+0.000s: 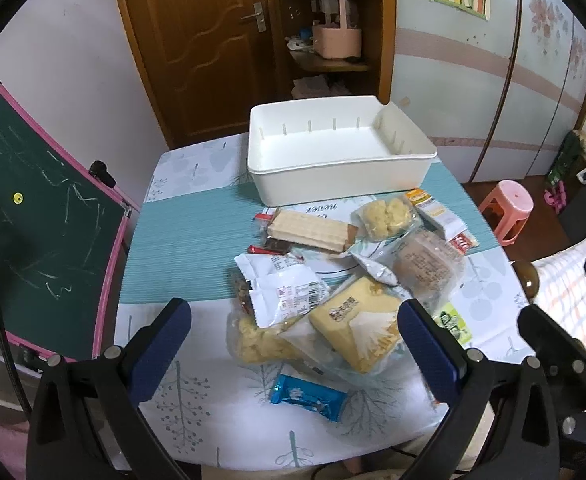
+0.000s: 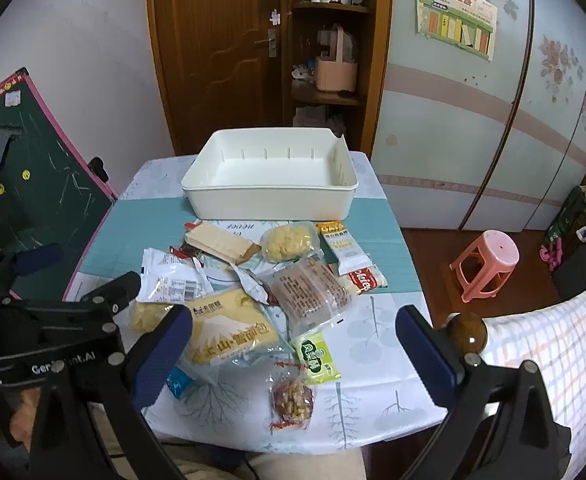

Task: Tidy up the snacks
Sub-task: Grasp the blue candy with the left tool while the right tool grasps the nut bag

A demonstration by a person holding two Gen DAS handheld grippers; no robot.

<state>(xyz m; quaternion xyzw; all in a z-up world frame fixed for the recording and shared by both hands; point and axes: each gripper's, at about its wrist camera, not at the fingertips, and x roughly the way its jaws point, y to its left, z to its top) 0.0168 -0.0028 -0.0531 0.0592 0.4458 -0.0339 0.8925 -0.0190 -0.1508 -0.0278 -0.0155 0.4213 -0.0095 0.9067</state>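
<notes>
Nothing appears sorted yet: the white bin [image 1: 333,168] at the far side of the table [image 1: 181,240] has a bare floor, with no packet inside as far as either view shows. All the snacks lie in a loose heap on the cloth in front of it, between the bin and the grippers. Among them are a wafer pack [image 1: 309,232], a yellow bread bag [image 1: 357,324], a brown cake packet [image 2: 313,292], a white packet [image 1: 289,292], a blue bar [image 1: 307,396] nearest the left gripper [image 1: 293,336], and a green packet [image 2: 317,356] and a small nut bag [image 2: 293,396] nearest the right gripper [image 2: 293,340]. Both grippers hang above the near edge of the heap with jaws spread wide and nothing between them. So the whole job seems left to do: each packet has to be picked up and carried into the bin, probably starting with the near ones.
</notes>
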